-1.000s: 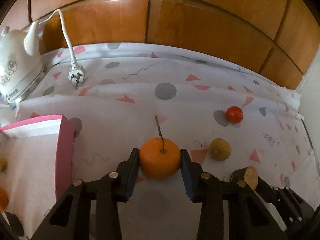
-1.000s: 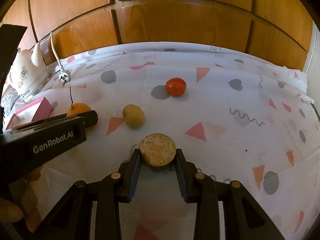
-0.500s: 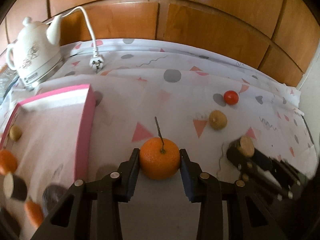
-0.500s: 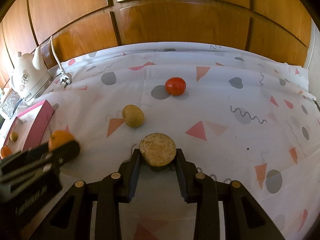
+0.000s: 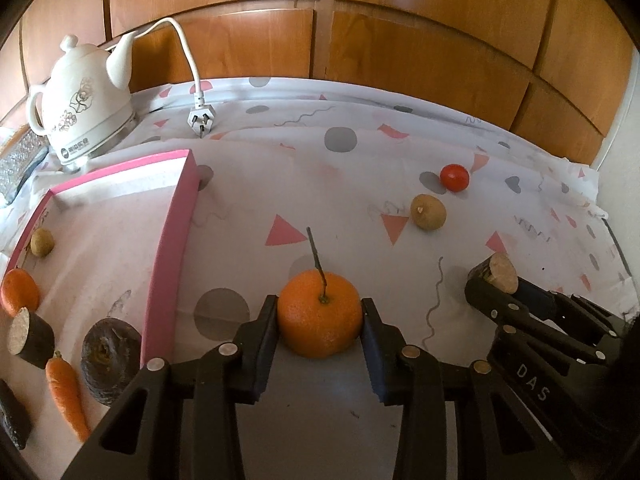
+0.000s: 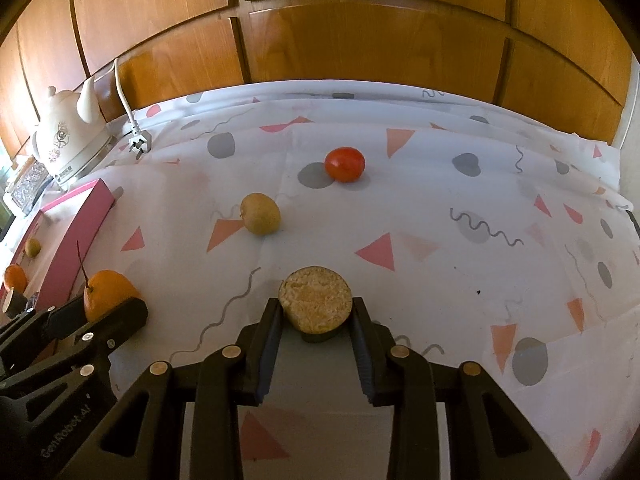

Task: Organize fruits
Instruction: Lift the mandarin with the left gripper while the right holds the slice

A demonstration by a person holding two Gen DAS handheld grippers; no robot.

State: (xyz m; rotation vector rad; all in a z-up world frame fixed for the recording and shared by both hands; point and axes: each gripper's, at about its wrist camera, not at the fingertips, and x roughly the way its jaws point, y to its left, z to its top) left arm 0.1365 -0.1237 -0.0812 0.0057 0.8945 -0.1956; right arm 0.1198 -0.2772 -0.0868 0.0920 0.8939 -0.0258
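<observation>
My left gripper is shut on an orange with a long stem, held above the cloth just right of the pink-rimmed tray. The same orange shows at the left of the right wrist view. My right gripper is shut on a short dark-skinned cut piece with a pale round face, seen in the left wrist view as well. On the cloth lie a small brown-yellow fruit and a red tomato.
The tray holds a small brown fruit, an orange, a cut piece, a dark round fruit, a carrot. A white kettle and its plug stand at the back left. Wooden panels close the far side.
My left gripper has carried the orange leftward toward the pink tray, which now fills more of its view. The right gripper has stayed in place with its cut piece.
</observation>
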